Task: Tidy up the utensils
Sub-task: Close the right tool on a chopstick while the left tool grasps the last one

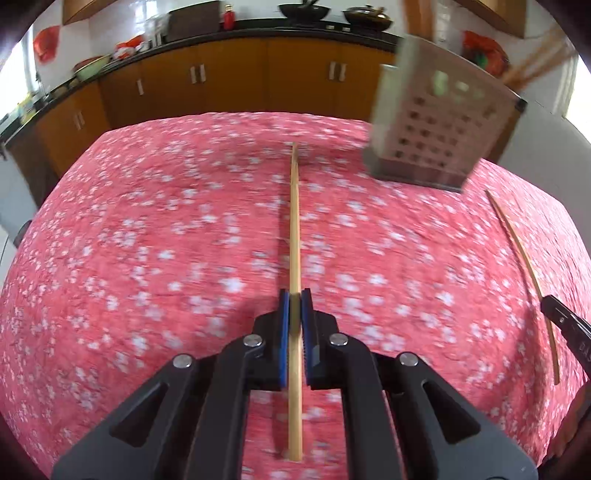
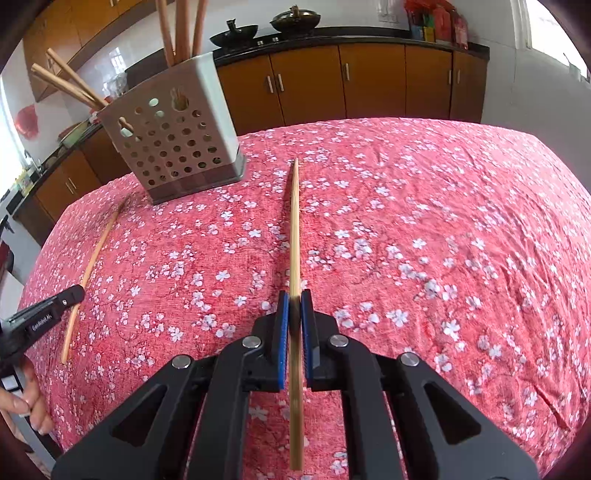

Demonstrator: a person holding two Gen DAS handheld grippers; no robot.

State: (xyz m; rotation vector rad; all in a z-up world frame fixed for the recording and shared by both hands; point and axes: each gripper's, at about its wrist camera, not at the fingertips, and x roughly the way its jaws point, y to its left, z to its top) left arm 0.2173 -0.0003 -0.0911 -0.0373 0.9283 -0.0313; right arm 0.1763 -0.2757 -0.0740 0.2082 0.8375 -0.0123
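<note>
Left gripper: filled the bottom of the left wrist view; its blue pads were clamped on a bamboo chopstick that ran straight up the middle of the frame.
Left chopstick: its far tip ended mid-frame above the cloth, its near end passed back under the gripper body; the view was blurred.
Right gripper: filled the bottom of the right wrist view, pads pinched on a second chopstick, again vertical at frame centre.
Second chopstick: it showed at the right edge of the left wrist view, where the other gripper's black tip met it.
Utensil holder: a perforated metal box standing upright on the cloth, upper left in the right wrist view, upper right in the left one.
Holder contents: several wooden chopsticks leaned out of its top.
Tablecloth: pink with white blossoms, covering the table.
Hand: fingers at the lower left edge of the right wrist view, at the handle of the other gripper.
Background: orange cabinets under a dark counter with two woks.
</note>
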